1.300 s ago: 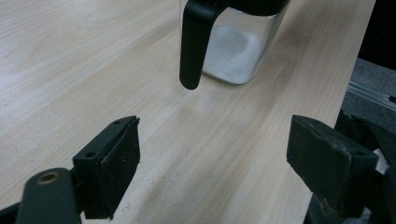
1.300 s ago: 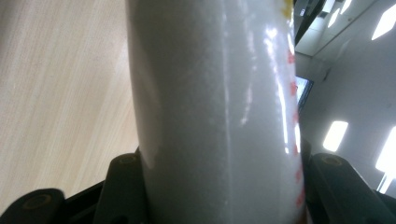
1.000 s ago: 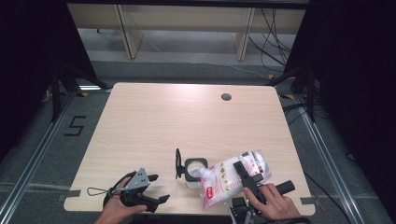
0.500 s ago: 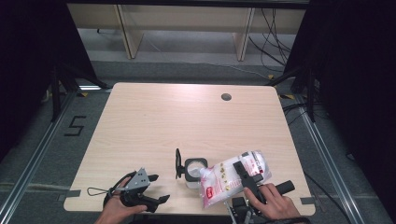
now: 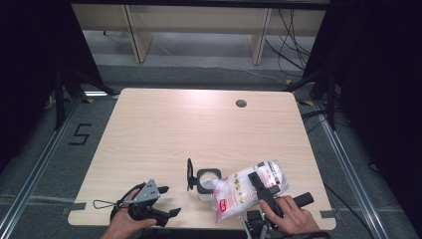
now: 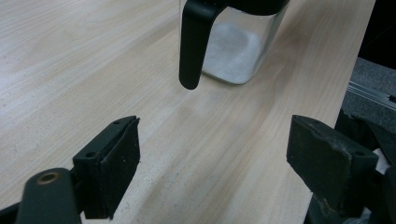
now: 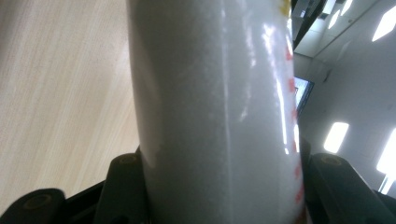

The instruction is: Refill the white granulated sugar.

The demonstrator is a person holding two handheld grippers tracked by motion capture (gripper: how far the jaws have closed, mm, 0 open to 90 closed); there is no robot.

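Seen from the high view, the right gripper (image 5: 259, 185) clamps a white pouch (image 5: 246, 189) tilted over a glass jar (image 5: 207, 180) just to its left, near the desk's (image 5: 174, 129) front edge; the left gripper (image 5: 166, 201) rests on the desk, jaws spread. From the left gripper view, its jaws stand wide apart, holding nothing, the jar (image 6: 236, 46) ahead. The right gripper view shows the pouch (image 7: 215, 112) pinched between both jaws.
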